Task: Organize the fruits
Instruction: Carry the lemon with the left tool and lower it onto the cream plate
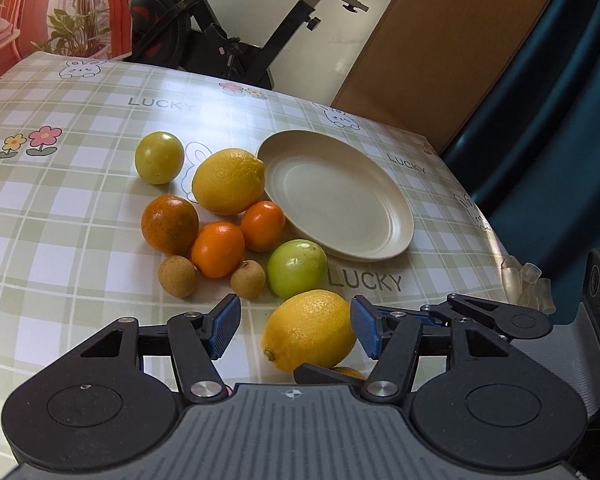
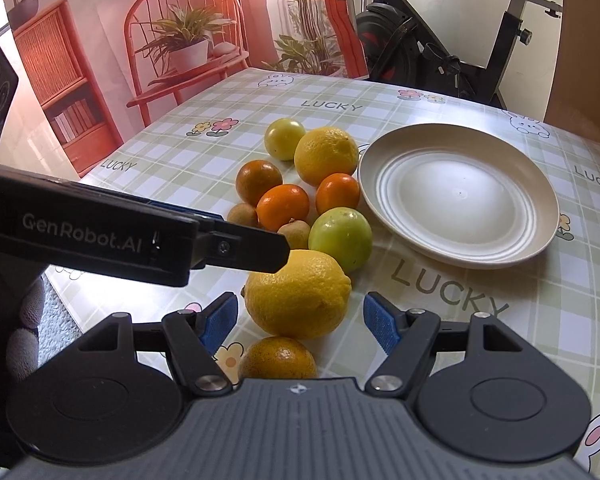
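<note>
A cream plate (image 1: 396, 216) (image 2: 540, 184) sits empty on the checked tablecloth. Left of it lie several fruits: a far lemon (image 1: 228, 182) (image 2: 326, 156), a yellow-green fruit (image 1: 159, 157) (image 2: 284, 138), oranges (image 1: 218, 249) (image 2: 283, 207), a green fruit (image 1: 297, 268) (image 2: 340, 239), two small brown fruits (image 1: 177, 275). A near lemon (image 1: 309, 330) (image 2: 298, 294) lies between the open jaws of my left gripper (image 1: 294, 326); the pads do not touch it. My right gripper (image 2: 300, 322) is open, just behind the same lemon, above a small orange (image 2: 278, 358).
The left gripper's body (image 2: 140, 236) crosses the right wrist view from the left. An exercise bike (image 1: 236, 40) stands beyond the table's far edge. A cardboard panel (image 1: 440, 48) and blue curtain (image 1: 560, 120) are at the right. Clear corner guards (image 1: 528, 280) mark the table's right edge.
</note>
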